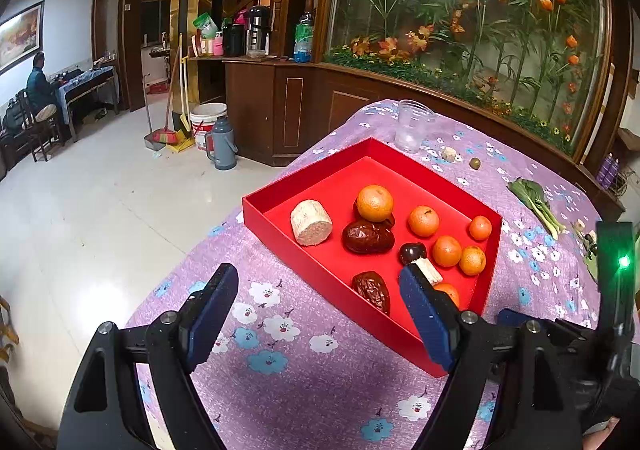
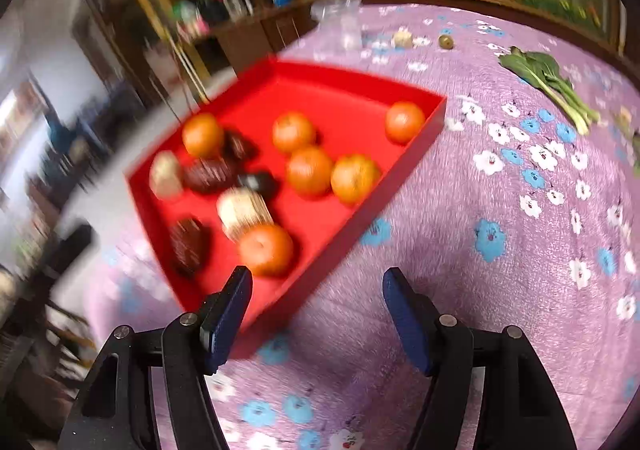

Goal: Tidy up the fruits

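Note:
A red tray sits on the purple flowered tablecloth. It holds several oranges, dark red dates, a dark round fruit and pale cut stalk pieces. My left gripper is open and empty above the tray's near left corner. In the blurred right wrist view the same tray lies ahead and left. My right gripper is open and empty over the tray's near corner, close to an orange.
Outside the tray lie a small green fruit, a pale chunk, a leafy green vegetable and a clear plastic cup. The table edge drops to the floor at left. The right gripper's body is at far right.

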Motion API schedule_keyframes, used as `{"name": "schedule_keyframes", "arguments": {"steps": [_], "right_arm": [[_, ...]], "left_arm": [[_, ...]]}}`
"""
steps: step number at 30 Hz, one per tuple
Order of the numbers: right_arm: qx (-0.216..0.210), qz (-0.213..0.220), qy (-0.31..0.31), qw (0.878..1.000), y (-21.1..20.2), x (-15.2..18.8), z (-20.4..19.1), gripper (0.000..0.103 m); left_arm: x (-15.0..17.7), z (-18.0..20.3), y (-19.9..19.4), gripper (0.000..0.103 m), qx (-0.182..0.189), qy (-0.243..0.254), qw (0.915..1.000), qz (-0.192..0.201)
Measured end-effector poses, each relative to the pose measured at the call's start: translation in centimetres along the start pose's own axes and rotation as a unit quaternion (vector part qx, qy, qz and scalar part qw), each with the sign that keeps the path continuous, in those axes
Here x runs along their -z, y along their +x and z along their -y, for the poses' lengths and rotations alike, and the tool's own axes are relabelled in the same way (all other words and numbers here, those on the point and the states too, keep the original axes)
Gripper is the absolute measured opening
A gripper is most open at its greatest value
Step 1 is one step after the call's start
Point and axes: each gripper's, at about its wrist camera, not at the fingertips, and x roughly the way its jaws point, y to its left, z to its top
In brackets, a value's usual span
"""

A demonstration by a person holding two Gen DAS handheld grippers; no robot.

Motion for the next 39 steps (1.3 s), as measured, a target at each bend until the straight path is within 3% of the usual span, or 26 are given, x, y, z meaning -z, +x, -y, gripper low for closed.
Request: {"name": "schedule_keyframes", "arguments": {"steps": [2,7,11,13,14,16,18,26,39], "right_arm": [[0.009,0.005,-0.023,1.000,-0.4,0.2,-0.1,0.073],[0.086,0.010,-0.049,0.995,-2.2,0.3,1.5,0.074],[0.053,0.045,-0.015,0.997,-4.7,0.5,3.0,0.076],[0.028,0.078,-0.005,0.997,-6.6,1.1,3.0,0.076],[0.020,0.095,-0.003,0.995,-7.4,1.2,2.8,0.076],[0.014,0.127,-0.002,0.992,-8.7,1.8,2.5,0.077],[0.015,0.152,-0.009,0.988,-9.8,2.6,2.2,0.080],[0.029,0.168,-0.020,0.985,-10.6,4.4,2.3,0.084],[0.025,0.197,-0.074,0.977,-11.0,5.9,0.4,0.090]], "left_arm": [[0.0,0.1,0.1,0.082,-0.001,0.004,1.0000,0.001],[0.1,1.3,-0.6,0.082,-0.010,0.024,0.9995,0.019],[0.2,3.1,-3.3,0.083,-0.044,0.058,0.9942,0.079],[0.3,4.1,-5.3,0.100,-0.067,0.070,0.9876,0.123],[0.3,4.7,-6.4,0.103,-0.073,0.075,0.9833,0.149],[0.8,5.6,-8.4,0.103,-0.068,0.086,0.9754,0.192],[1.4,6.4,-9.3,0.103,-0.059,0.091,0.9719,0.209],[2.1,8.6,-7.4,0.103,-0.024,0.104,0.9864,0.125],[2.7,8.9,-5.1,0.103,0.011,0.093,0.9933,0.068]]}}
